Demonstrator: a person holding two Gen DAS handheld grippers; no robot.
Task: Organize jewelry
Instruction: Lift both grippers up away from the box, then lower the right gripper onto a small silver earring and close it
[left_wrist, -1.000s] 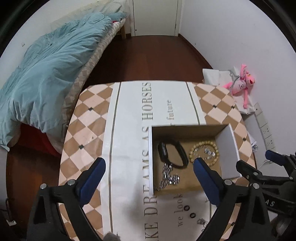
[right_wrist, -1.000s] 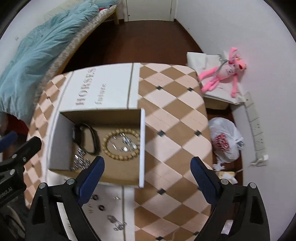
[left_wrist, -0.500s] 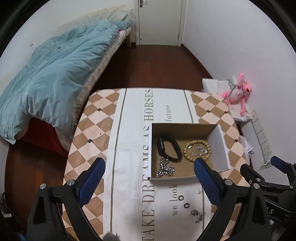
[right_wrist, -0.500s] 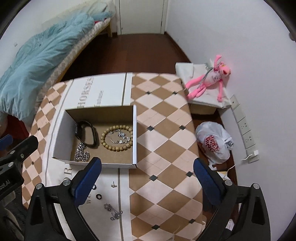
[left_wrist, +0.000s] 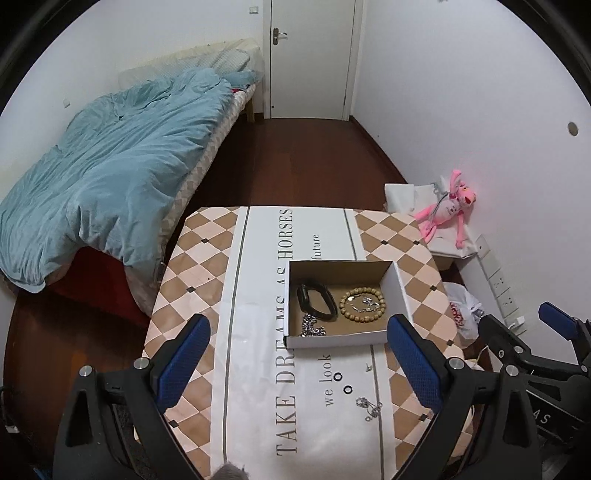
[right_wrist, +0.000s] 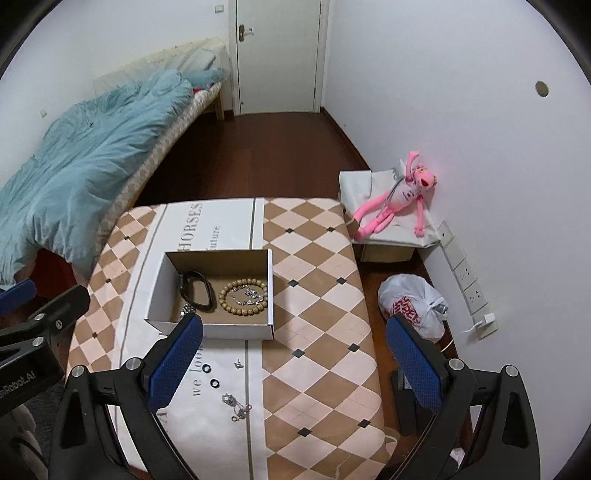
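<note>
Tools (left_wrist: 297, 363) (right_wrist: 293, 363) both spread apart and empty, pulled back higher from jewelry box (left_wrist: 332, 341), more room visible.

Box (left_wrist: 334, 340) sits on surface (left_wrist: 207, 280), toward its right half. In box: watch band (left_wrist: 316, 301) at left, bead bracelet (left_wrist: 362, 304) to its right w/ small earrings (left_wrist: 365, 301) inside the ring, chain (left_wrist: 312, 326) at near-left corner. In front of box, on surface: two rings (left_wrist: 341, 382), a stud (left_wrist: 367, 366), an earring cluster (left_wrist: 368, 406) nearest the cameras. Bed (left_wrist: 107, 184) left of surface. Plush toy (right_wrist: 397, 201) right of surface, by wall; bag (right_wrist: 412, 308) on floor nearer than the toy. Door (right_wrist: 277, 55) at far end.
</note>
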